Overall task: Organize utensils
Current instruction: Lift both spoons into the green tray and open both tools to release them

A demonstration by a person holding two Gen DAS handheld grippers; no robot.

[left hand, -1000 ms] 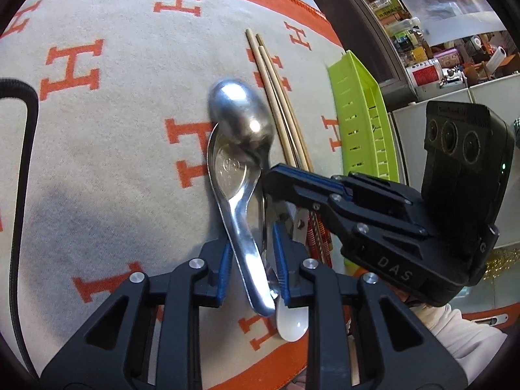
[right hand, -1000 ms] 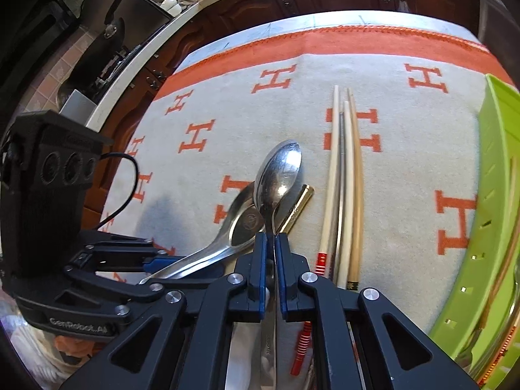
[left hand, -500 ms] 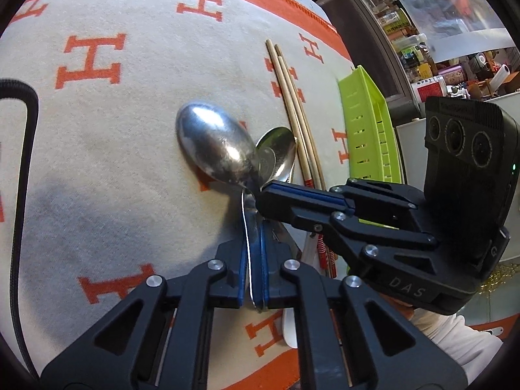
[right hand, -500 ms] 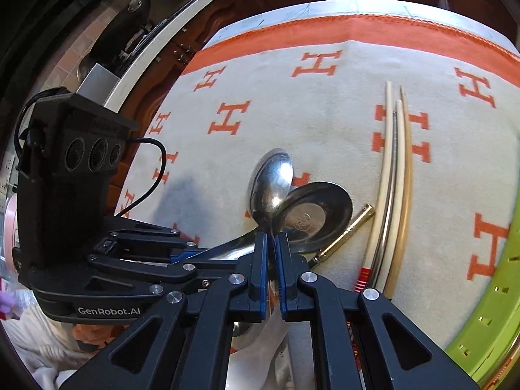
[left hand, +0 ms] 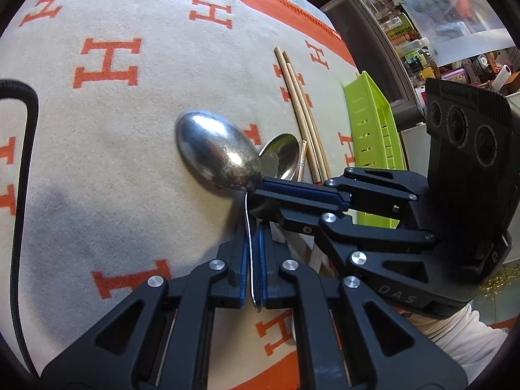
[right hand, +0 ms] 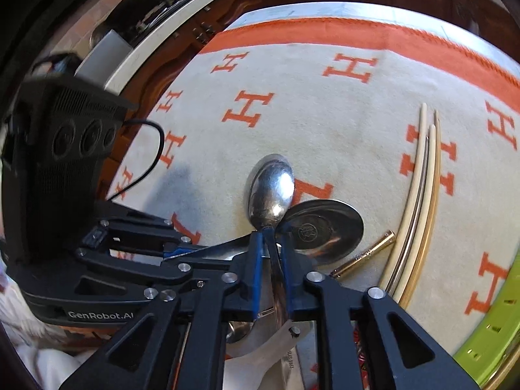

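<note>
Large orange "H" letters are repeating across the cream blanket point(left hand: 136, 136) spread beneath and ahead of both grippers. The right gripper point(left hand: 256, 188) is showing "DAS" embossed on its black body. The left gripper point(right hand: 172, 253) is showing "GenRobot.AI" in white on its lower housing. A round stamped emblem is sitting in the soup spoon point(right hand: 325, 230) bowl, unreadable. Small print on the spoon handle is too blurred to read.

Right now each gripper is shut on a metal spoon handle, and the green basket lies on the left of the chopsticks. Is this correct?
Not quite: the green basket lies to the right of the chopsticks, as both wrist views show. The rest holds: the left gripper and right gripper are each shut on a metal spoon handle.
</note>
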